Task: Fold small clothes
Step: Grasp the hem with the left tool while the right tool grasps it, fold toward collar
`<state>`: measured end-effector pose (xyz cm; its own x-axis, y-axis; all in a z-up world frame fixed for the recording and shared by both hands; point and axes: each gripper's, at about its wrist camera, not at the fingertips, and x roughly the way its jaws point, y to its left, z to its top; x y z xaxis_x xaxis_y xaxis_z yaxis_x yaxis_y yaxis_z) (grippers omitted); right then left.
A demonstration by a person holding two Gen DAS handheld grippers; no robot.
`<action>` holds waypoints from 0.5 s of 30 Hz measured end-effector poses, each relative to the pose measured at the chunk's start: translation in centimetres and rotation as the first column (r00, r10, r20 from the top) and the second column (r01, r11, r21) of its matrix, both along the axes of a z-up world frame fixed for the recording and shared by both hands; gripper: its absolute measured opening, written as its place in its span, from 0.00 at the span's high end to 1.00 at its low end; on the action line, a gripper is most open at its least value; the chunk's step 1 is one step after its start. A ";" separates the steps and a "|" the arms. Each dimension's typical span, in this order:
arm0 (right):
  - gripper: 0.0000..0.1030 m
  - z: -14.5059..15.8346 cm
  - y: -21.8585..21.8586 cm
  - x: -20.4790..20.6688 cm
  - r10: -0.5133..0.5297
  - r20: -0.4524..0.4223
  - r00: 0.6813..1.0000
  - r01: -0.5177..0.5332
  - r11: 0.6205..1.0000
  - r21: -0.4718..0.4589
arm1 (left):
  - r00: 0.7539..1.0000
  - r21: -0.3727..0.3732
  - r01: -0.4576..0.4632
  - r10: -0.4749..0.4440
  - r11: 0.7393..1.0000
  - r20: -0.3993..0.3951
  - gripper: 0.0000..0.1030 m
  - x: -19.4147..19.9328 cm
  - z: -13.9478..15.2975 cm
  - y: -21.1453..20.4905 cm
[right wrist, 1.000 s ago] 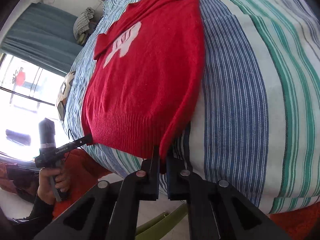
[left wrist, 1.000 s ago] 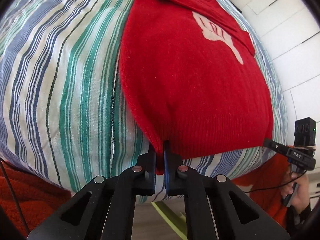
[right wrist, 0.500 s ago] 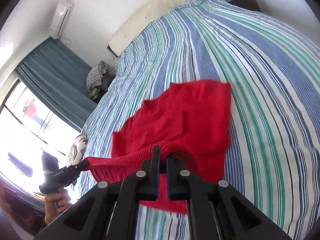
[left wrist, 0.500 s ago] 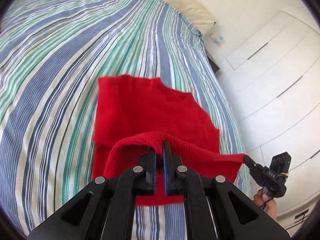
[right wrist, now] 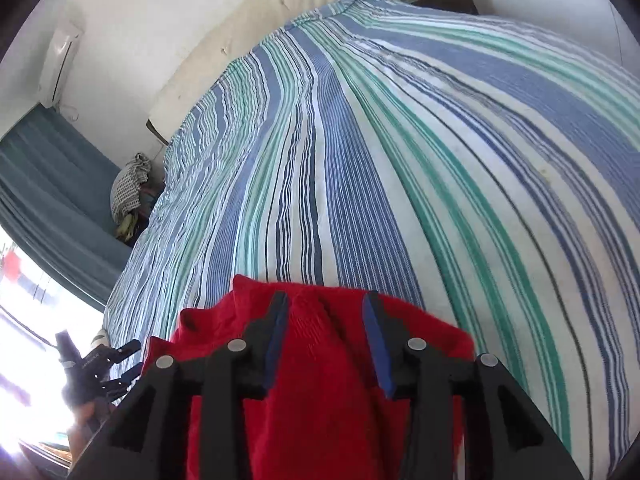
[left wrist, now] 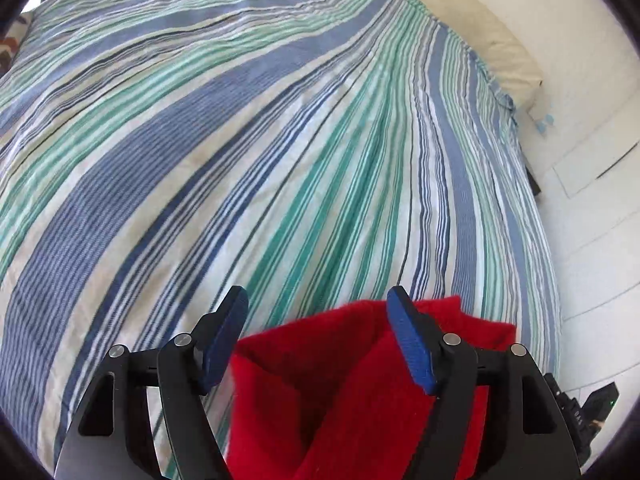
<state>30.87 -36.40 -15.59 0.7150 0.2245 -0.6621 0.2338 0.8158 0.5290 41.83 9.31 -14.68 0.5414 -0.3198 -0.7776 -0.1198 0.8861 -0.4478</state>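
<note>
A red knit sweater (left wrist: 340, 392) lies folded over on the striped bedspread (left wrist: 248, 168), under and between my fingers. My left gripper (left wrist: 318, 306) is open, its blue pads spread wide above the sweater's folded edge. In the right wrist view the same sweater (right wrist: 320, 392) lies below my right gripper (right wrist: 326, 312), which is also open and holds nothing. The sweater's lower part is hidden behind the gripper bodies.
The striped bedspread (right wrist: 400, 160) stretches far ahead. A cream headboard cushion (left wrist: 500, 52) and white wall lie beyond. A blue curtain (right wrist: 44, 184), a bundle of cloth (right wrist: 128, 188) and a bright window are at the left. The other gripper (right wrist: 96, 364) shows at the left.
Both grippers carried the sweater's hem up and forward over its top part, then opened and let it go. The sweater now lies doubled over.
</note>
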 end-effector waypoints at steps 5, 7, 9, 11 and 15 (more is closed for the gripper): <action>0.61 2.6 4.5 -4.4 0.268 0.052 0.962 -0.259 0.957 -0.131 | 0.975 0.125 0.164 -0.179 0.979 0.129 0.24 -7.4 2.6 -0.9; 0.54 2.0 6.8 -7.2 0.393 0.029 0.919 -0.383 0.910 -0.160 | 0.947 0.185 0.258 -0.286 0.948 0.145 0.09 -10.9 2.1 -2.4; 0.51 -0.6 7.9 -9.5 0.434 -0.077 0.898 -0.440 0.876 -0.198 | 0.933 0.263 0.318 -0.350 0.911 0.085 0.06 -13.1 0.1 -4.2; 0.53 -3.8 7.5 -11.6 0.385 -0.204 0.900 -0.427 0.873 -0.236 | 0.933 0.316 0.353 -0.358 0.881 -0.044 0.10 -14.0 -2.8 -5.2; 0.49 -1.2 6.6 -16.6 0.300 -0.169 0.939 -0.339 0.894 -0.293 | 0.953 0.290 0.298 -0.301 0.909 -0.035 0.17 -17.9 -1.6 -4.5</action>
<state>14.27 -29.82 -16.80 0.5532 0.1956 -0.8097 -0.0236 0.9753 0.2195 23.94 4.84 -16.26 0.4633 -0.2310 -0.8556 0.1748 0.9703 -0.1674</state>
